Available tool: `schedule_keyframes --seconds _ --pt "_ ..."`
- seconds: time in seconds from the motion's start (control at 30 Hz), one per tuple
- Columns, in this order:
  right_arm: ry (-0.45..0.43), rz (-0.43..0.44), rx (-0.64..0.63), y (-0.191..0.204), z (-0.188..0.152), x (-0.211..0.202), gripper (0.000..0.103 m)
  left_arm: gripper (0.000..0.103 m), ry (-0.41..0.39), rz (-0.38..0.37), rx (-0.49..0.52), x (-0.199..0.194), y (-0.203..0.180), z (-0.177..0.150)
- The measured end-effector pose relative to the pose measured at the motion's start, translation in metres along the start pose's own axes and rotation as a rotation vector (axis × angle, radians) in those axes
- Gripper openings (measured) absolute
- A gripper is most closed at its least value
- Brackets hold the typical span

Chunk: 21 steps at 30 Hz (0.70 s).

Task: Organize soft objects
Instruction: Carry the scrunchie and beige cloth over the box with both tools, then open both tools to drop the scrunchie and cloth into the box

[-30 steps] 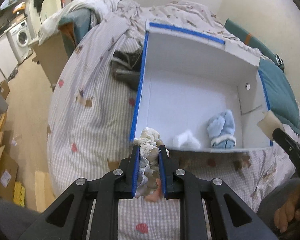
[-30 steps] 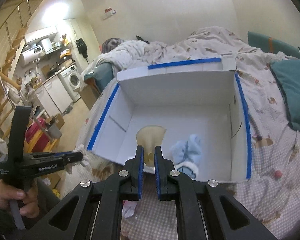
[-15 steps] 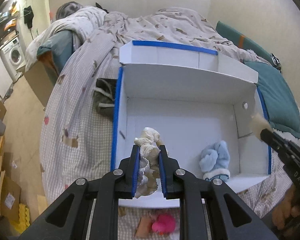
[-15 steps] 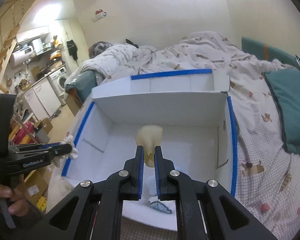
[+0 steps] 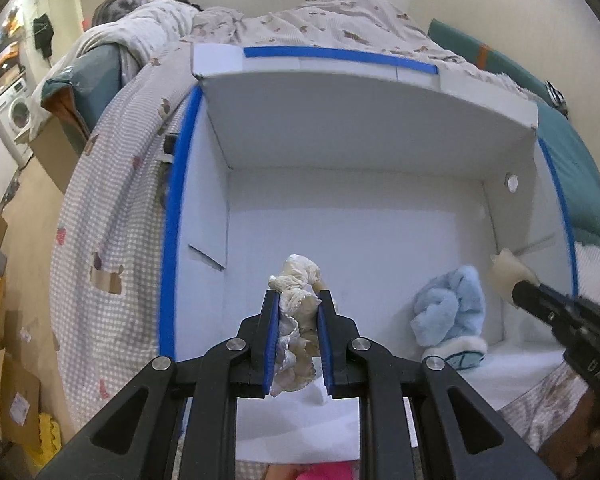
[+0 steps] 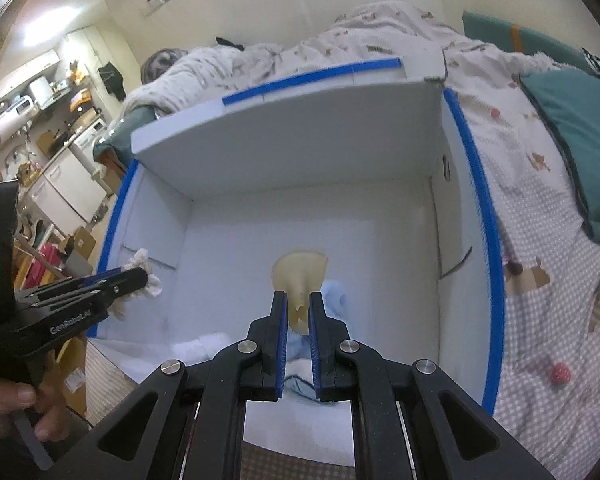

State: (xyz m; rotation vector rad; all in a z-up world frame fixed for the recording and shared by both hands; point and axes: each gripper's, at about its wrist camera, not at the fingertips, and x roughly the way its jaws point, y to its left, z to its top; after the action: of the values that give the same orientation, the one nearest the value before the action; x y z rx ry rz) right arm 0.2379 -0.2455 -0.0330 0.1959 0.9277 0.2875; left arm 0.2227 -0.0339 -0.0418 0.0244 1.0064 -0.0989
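Observation:
A white box with blue-taped rims [image 5: 172, 216] [image 6: 480, 208] lies open on the bed. My left gripper [image 5: 298, 300] is shut on a cream scrunched cloth [image 5: 296, 280] and holds it over the box's front left part; it also shows in the right wrist view [image 6: 140, 276]. My right gripper [image 6: 299, 300] is shut on a beige soft piece [image 6: 300, 276] and holds it over the box's front right; it shows in the left wrist view [image 5: 516, 280]. A light blue fluffy item [image 5: 448, 312] [image 6: 334, 296] and a small white soft item [image 6: 204, 342] lie on the box floor.
The box sits on a checked bedspread [image 5: 112, 200] [image 6: 540, 280]. A teal pillow [image 6: 580, 132] lies to the right. A rumpled duvet [image 5: 300, 16] is behind the box. A pink object [image 5: 320, 472] lies before the box. The bed's left edge drops to a floor with cardboard boxes [image 5: 4, 360].
Both grippers have moved forward from in front of the box to over its inside, each still holding its soft item. The box now fills both views.

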Motion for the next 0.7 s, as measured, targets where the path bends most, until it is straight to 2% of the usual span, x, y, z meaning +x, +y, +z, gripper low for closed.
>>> schedule_keyframes --seconds 0.13,0.37,0.7 --pt "0.029 -0.011 -0.032 0.006 -0.005 0.007 0.012 0.016 0.026 0.005 0.023 0.015 -0.004 -0.012" --pt "0.074 -0.015 -0.086 0.017 -0.01 0.019 0.012 0.017 0.02 0.002 0.035 0.019 -0.009 -0.013" --pt "0.1 -0.07 -0.127 0.024 -0.013 0.028 0.012 0.017 0.02 0.013 0.052 0.021 -0.013 -0.013"
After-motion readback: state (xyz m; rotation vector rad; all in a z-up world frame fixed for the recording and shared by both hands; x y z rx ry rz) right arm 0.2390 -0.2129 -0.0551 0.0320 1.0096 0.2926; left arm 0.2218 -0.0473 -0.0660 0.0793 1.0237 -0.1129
